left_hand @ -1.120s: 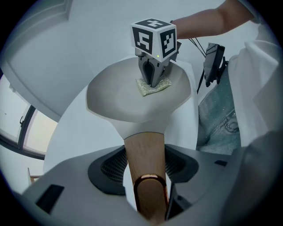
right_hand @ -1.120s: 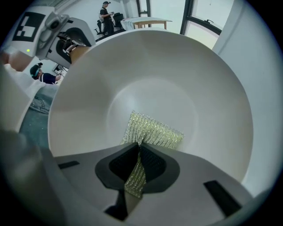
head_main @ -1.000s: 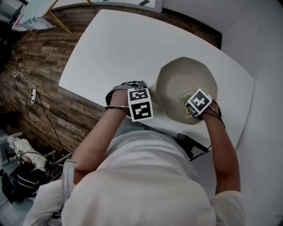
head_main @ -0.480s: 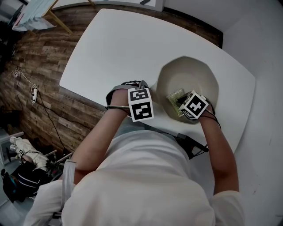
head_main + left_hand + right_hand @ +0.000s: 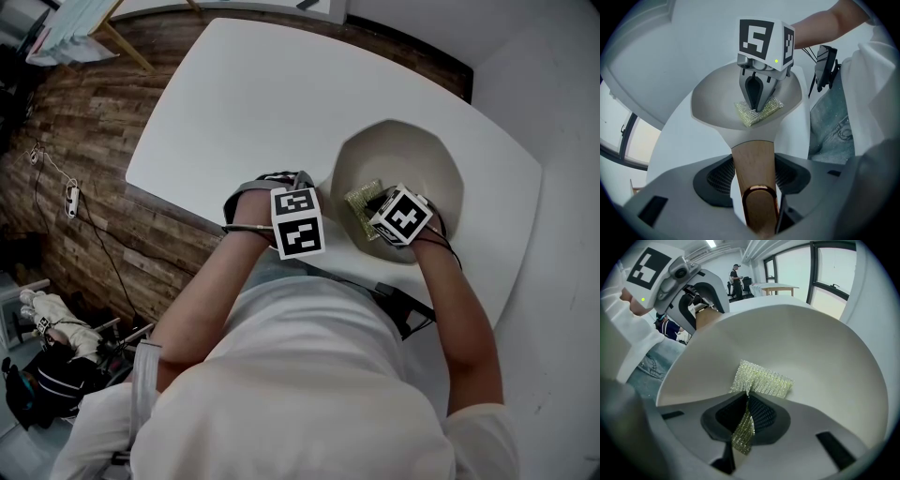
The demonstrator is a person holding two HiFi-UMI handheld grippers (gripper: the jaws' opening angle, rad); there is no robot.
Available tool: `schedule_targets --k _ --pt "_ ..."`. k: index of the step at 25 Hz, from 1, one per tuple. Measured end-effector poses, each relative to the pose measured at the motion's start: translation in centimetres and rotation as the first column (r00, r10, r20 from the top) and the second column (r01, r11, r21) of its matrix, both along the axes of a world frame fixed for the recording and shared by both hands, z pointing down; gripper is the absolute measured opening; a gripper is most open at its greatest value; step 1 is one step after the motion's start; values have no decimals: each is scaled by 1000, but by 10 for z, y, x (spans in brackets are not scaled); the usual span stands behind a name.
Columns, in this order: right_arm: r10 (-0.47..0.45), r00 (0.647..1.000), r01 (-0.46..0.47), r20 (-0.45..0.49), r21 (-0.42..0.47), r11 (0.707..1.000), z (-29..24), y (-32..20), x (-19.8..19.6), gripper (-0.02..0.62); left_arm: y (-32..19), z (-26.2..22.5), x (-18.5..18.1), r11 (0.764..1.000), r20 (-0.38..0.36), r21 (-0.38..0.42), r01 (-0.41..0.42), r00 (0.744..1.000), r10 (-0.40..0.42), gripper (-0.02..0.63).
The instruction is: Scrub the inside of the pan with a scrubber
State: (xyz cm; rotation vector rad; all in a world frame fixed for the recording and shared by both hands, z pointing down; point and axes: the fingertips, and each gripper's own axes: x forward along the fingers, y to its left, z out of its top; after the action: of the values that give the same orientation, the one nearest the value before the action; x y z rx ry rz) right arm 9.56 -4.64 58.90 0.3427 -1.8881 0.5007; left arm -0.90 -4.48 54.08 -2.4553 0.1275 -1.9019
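Observation:
A pale pan (image 5: 412,155) sits on the white table (image 5: 244,103). Its wooden handle (image 5: 754,164) lies between the jaws of my left gripper (image 5: 755,176), which is shut on it. In the head view the left gripper (image 5: 298,223) is at the pan's left rim. My right gripper (image 5: 389,214) reaches down into the pan and is shut on a glittery yellow-green scrubber (image 5: 761,379). The scrubber (image 5: 363,201) lies flat on the pan's inner floor, on the side near the handle. From the left gripper view, the right gripper (image 5: 758,96) stands upright on the scrubber (image 5: 757,112).
The table's near edge (image 5: 178,202) runs along a wood-plank floor (image 5: 75,141). A black device (image 5: 405,307) hangs at my waist below the pan. In the right gripper view, a person (image 5: 736,275) stands far off by desks and windows.
The right gripper has slid the scrubber leftward across the pan's floor, toward the handle side, and rolled a little. The left gripper and the pan have stayed put.

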Motion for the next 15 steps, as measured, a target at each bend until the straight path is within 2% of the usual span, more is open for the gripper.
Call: schedule_targets --k 8,15 --pt "53 998 -54 16 75 996 1 -28 -8 37 1 0 0 1000 2 3 -1 1000 1 242" --pt "112 994 -112 13 160 981 -1 -59 -2 37 1 -2 0 1000 0 1 0 1000 0 241"
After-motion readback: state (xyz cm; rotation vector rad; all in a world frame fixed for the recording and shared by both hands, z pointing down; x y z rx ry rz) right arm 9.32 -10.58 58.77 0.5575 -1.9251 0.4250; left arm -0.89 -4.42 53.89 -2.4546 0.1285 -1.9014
